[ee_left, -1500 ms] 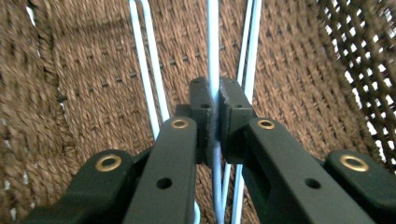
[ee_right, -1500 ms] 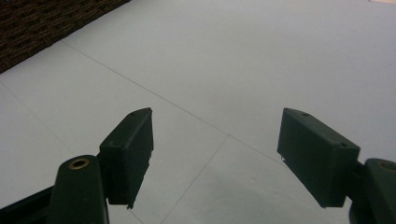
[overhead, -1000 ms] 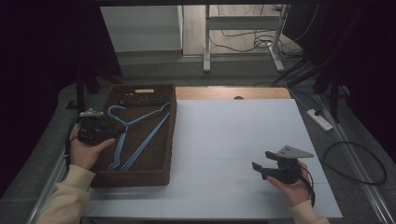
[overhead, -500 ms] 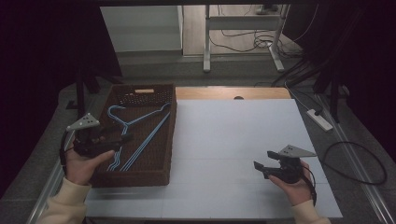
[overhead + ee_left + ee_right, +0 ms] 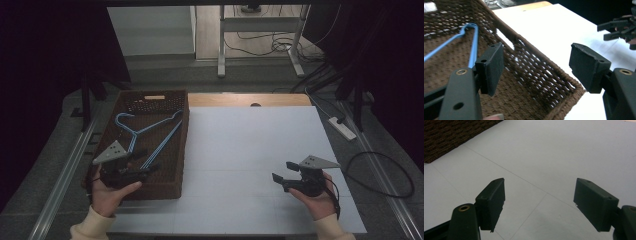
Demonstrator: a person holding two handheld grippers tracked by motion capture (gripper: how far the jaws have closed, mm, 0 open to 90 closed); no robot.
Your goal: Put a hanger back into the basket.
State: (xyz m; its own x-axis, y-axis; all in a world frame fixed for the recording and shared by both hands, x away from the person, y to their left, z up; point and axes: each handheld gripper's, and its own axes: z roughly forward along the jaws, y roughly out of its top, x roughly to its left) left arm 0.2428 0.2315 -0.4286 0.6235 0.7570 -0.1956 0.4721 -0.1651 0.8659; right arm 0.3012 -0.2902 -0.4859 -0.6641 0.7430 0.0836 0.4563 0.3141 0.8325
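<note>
A brown woven basket stands on the left of the white table and holds blue wire hangers. My left gripper is open, low over the basket's near end, with its jaws pointing right. In the left gripper view a blue hanger lies on the basket floor behind the left pad, and the basket wall runs between the jaws of the left gripper. My right gripper is open above bare tabletop at the near right, with nothing between its jaws in the right gripper view.
The basket's corner shows at the upper left of the right gripper view. A wooden strip borders the table's far edge. On the floor to the right lie a power strip and a looped cable.
My left gripper has moved toward the near end of the basket and turned, so its grey plate now faces up. The right gripper has barely shifted.
</note>
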